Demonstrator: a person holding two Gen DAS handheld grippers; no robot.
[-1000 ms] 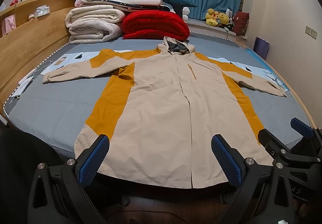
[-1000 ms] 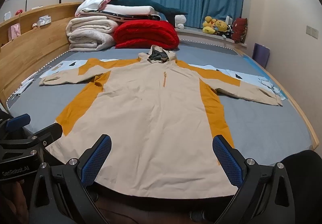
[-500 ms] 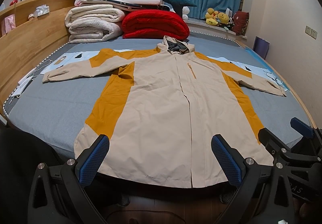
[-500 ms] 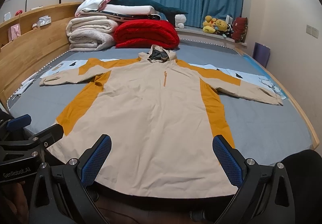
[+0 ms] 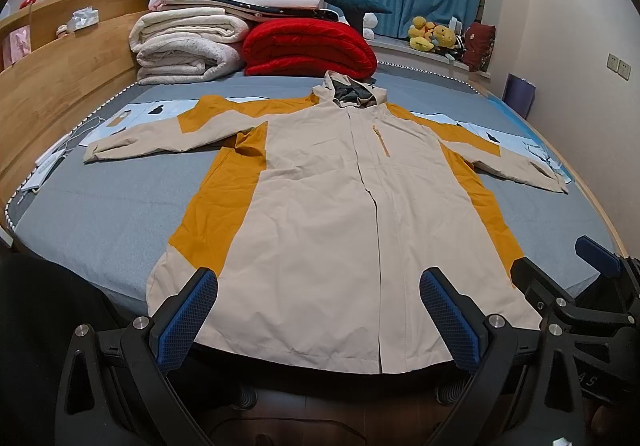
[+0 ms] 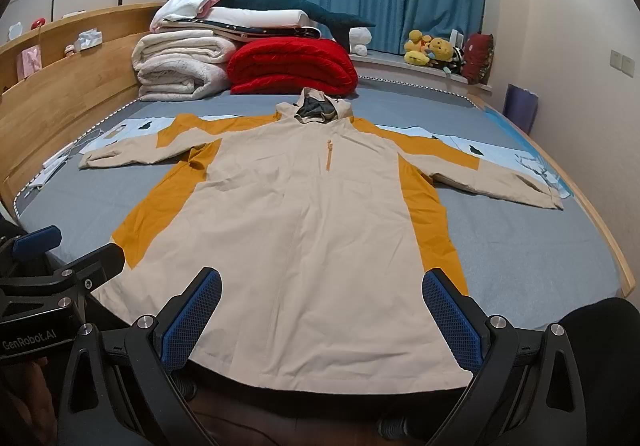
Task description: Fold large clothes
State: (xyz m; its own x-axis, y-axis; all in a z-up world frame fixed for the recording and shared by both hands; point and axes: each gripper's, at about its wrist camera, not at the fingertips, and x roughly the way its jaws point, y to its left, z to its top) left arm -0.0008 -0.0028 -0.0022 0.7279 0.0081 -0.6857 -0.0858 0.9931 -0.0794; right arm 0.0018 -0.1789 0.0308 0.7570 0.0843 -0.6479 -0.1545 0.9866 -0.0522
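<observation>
My left gripper [image 5: 318,320] and right gripper [image 6: 322,320] hang with jaws spread wide and empty at the foot of the bed [image 5: 100,213], just short of the hem. Beyond, the beige-and-orange jacket [image 5: 340,205] lies flat, sleeves outstretched, no fold yet made.

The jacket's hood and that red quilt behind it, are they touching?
Cannot tell. In the right wrist view the hood overlaps the red quilt's lower edge, but neither view shows a contact or a gap between them plainly.
</observation>
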